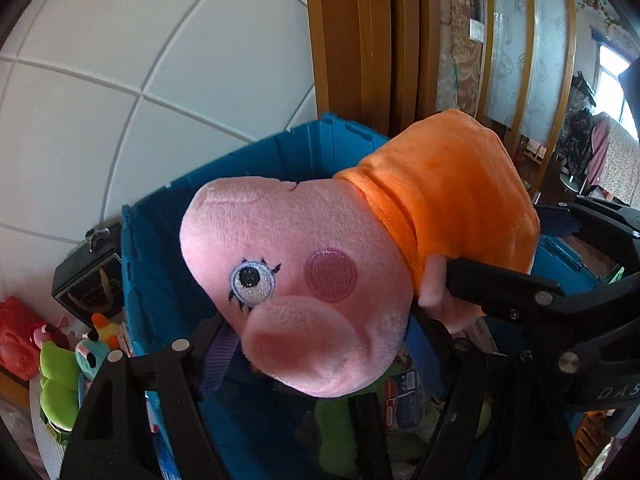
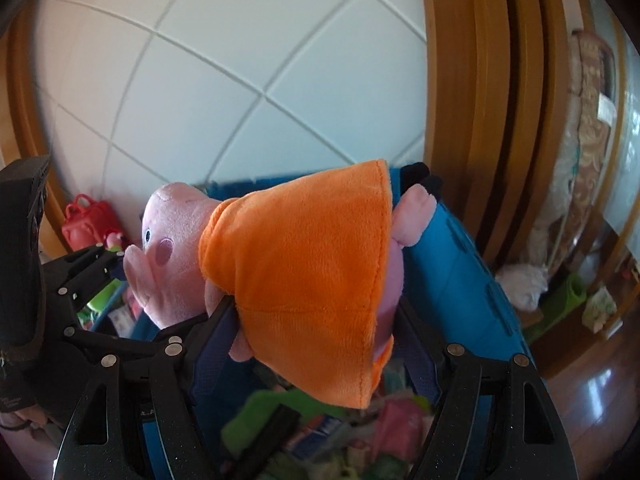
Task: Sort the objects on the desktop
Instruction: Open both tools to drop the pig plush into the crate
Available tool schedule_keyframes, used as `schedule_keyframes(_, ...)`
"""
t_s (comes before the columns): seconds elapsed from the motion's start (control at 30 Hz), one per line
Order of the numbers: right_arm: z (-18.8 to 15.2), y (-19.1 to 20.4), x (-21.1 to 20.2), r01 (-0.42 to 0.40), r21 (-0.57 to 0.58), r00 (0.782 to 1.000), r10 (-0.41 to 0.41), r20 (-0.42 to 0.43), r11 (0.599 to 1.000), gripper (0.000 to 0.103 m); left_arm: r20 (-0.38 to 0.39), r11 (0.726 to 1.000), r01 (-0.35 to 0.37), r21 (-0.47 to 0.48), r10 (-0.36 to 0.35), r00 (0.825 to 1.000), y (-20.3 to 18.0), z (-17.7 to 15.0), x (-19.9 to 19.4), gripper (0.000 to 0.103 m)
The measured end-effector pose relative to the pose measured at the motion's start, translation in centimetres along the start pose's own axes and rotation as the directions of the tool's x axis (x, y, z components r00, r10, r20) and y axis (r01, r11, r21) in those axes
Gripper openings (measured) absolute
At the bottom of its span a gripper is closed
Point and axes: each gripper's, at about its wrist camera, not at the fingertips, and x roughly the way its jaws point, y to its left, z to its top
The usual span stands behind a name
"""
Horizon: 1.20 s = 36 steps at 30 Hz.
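Both jaws around pig plush (image 1: 304, 264)

The pig plush toy (image 1: 304, 280) is covered in short, matt pink pile, its dress (image 2: 304, 264) in soft orange velour. The blue storage crate (image 1: 160, 264) is made of smooth plastic — the door frame (image 1: 360, 40) of glossy varnished wood.

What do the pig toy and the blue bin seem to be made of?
Pig toy: soft plush, matte and fuzzy, with a stitched eye and an orange velvety dress with a sewn hem. Blue bin: probably hard plastic, smooth, with moulded ribs on its wall.
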Motion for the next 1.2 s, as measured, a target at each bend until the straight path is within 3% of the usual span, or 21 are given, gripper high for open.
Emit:
schedule_keyframes(0.13,-1.2,-2.7,2.6,-0.011,0.024,0.993,0.013,-0.117,1.0,0.076,-0.123,1.0,0.003,-0.016,-0.005,0.992,-1.9,0.1,3.6,0.076)
schedule_keyframes(0.23,-2.4,-3.8,4.3,-0.03,0.054,0.981,0.04,-0.188,0.998,0.076,-0.218,1.0,-0.004,-0.026,-0.002,0.976,-3.0,0.0,5.9,0.076)
schedule_keyframes(0.43,-4.3,-4.0,6.2,-0.073,0.062,0.948,0.088,-0.306,0.995,0.074,-0.318,0.999,0.01,0.04,0.003,0.948,-5.9,-1.2,8.3,0.076)
schedule_keyframes(0.5,-4.7,-3.9,6.5,-0.036,0.038,0.948,0.046,-0.315,0.999,0.074,-0.322,0.997,-0.003,0.079,0.029,0.946,-6.9,-1.3,8.4,0.076)
schedule_keyframes(0.67,-4.2,-4.5,5.5,0.006,0.047,0.958,0.008,-0.287,0.999,0.075,-0.313,0.998,-0.006,0.059,0.024,0.949,-5.5,-2.3,6.9,0.076)
schedule_keyframes(0.87,-3.7,-3.6,2.5,0.079,0.014,0.972,-0.073,-0.225,0.997,0.102,-0.239,0.998,-0.037,0.047,0.047,0.97,-3.0,-3.1,3.3,0.076)
schedule_keyframes(1.07,-3.1,-1.2,-0.9,0.113,0.017,0.986,-0.11,-0.126,0.993,0.103,-0.113,0.997,-0.075,0.011,0.076,0.991,-0.7,-4.3,-1.9,0.076)
schedule_keyframes(1.2,-3.2,1.3,-2.8,0.086,0.014,0.993,-0.085,-0.077,0.996,0.103,-0.032,0.995,-0.097,-0.023,0.097,0.995,1.7,-5.6,-5.3,0.078)
